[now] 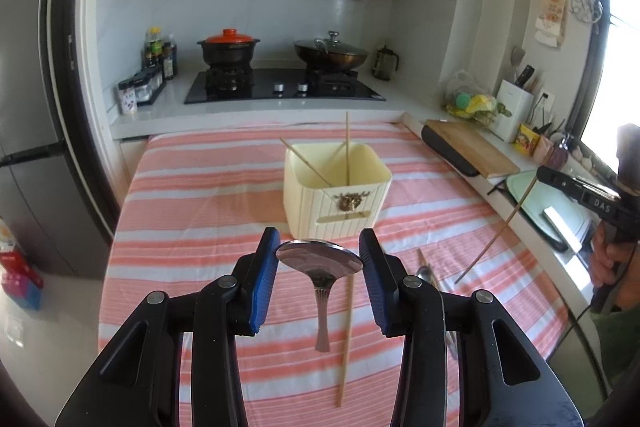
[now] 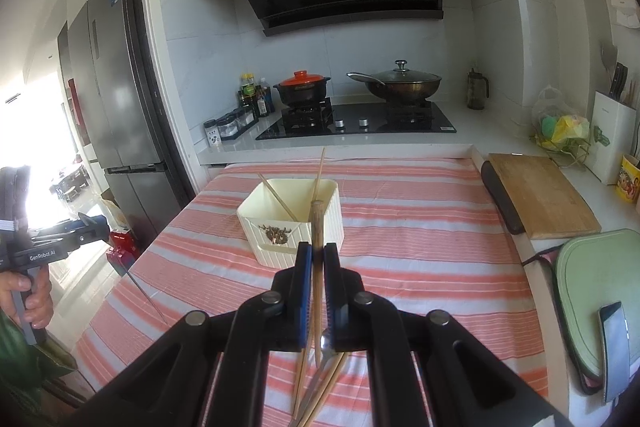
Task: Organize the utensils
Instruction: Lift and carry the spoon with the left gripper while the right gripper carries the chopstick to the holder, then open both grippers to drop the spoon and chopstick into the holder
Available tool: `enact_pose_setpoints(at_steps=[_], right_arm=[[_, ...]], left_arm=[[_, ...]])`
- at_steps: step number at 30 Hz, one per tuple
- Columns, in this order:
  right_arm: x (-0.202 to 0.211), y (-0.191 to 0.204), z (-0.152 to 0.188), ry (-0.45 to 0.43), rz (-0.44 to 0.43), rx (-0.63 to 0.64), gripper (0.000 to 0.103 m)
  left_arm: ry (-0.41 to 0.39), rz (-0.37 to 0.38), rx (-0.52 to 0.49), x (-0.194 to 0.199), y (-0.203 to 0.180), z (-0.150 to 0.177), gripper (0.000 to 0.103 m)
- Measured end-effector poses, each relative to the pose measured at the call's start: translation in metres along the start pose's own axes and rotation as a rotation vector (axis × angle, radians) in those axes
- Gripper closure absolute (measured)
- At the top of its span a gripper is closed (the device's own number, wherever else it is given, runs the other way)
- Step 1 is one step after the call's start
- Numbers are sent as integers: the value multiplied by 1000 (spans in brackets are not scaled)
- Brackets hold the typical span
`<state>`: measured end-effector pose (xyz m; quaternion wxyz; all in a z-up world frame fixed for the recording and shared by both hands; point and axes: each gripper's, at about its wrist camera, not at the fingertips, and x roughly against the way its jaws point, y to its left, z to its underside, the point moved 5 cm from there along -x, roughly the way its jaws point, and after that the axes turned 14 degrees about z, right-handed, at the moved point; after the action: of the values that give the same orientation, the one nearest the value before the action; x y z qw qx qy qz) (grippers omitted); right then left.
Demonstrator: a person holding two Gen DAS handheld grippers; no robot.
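Loading the cream box [image 1: 362, 203] with utensils is the step in hand, and both claws carry a piece. The right gripper [image 2: 316, 247] has its blue pads pressed together on a chopstick [image 2: 317, 223]. It pinches the stick near its darker upper end, and the rest slants down toward the striped cloth [image 2: 420, 227]. The left gripper [image 1: 319, 233] stands wide, with its pads at the two edges of the bowl of a spoon [image 1: 320, 259]. It appears to be pinching the bowl across its width while the handle hangs below (the right wrist view shows a thin line dangling from that claw, which fits).

The box sits mid-table, ahead of both claws, with two chopsticks [image 1: 347, 147] already leaning inside it. Loose pieces remain on the cloth: a single chopstick [image 1: 346, 327] and a second spoon [image 1: 425, 273] in the left view. The right view shows several sticks under the right claw.

The task looks partly done. Next, each claw probably needs to come over the box's open top, tip its piece closer to upright, and let go only once the lower end is inside the rim. The long chopstick will need room to clear the two leaning ones.
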<state>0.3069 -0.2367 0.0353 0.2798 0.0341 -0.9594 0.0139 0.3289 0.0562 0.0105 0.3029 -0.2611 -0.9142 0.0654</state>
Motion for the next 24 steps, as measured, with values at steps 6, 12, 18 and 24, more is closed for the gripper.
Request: enact_pose_setpoints(at_steps=[6, 12, 18, 24], right_arm=[[-14, 13, -52, -69, -12, -12, 97], [-34, 35, -116, -175, -37, -19, 97], [-84, 61, -141, -202, -28, 27, 97], [-169, 72, -111, 9, -45, 61, 97]], left_arm=[[-78, 21, -7, -4, 6, -61, 62], [-175, 18, -11, -23, 16, -133, 62], [-170, 2, 27, -83, 34, -162, 62], [-7, -1, 124, -165, 65, -136, 62]])
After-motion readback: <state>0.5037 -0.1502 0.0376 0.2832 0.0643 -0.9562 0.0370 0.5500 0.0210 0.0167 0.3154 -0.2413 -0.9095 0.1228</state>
